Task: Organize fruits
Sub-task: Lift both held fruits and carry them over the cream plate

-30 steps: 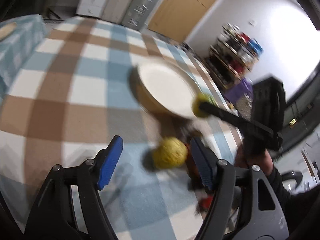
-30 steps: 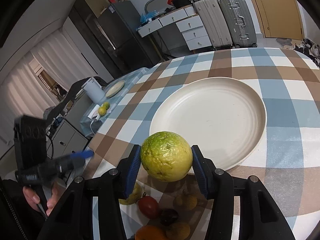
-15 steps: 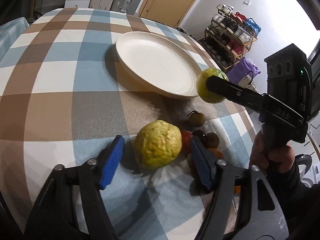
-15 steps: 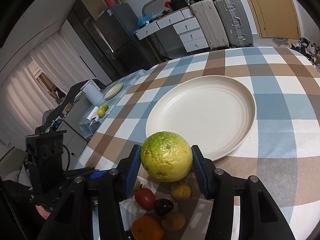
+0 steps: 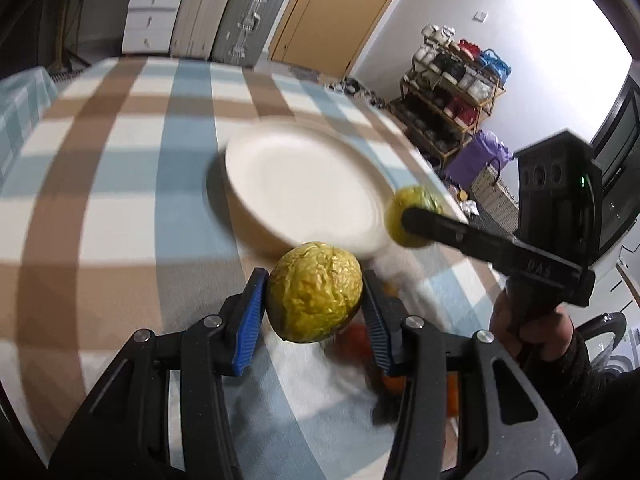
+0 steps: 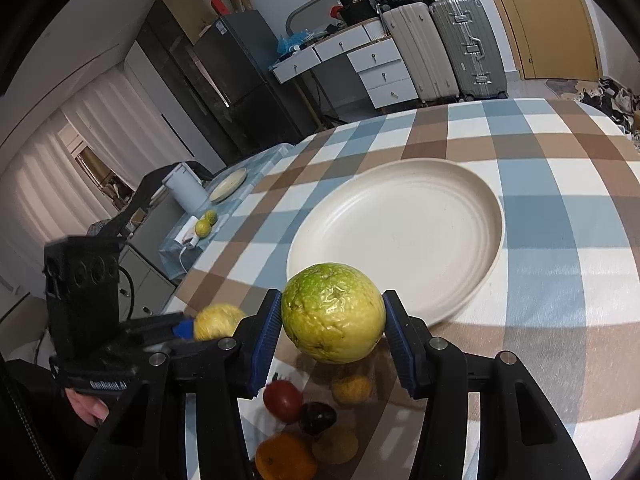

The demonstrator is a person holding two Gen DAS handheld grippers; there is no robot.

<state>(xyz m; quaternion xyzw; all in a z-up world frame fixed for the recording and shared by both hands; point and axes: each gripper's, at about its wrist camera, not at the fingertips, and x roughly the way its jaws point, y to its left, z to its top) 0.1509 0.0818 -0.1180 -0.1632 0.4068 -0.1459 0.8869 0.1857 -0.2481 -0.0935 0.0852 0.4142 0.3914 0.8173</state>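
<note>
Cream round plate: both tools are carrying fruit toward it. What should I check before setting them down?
1. Left tool grip on wrinkled yellow fruit: ok, both pads touching.
2. Right tool grip on green-yellow round fruit: ok, held clear of the checked tablecloth.
3. Cream round plate has room: ok, nothing on it.
4. Tools apart from each other: ok, gap visible.
5. Fruit over the plate: not ok, both short of the near rim.
6. Small fruits beneath undisturbed: cannot tell.
</note>
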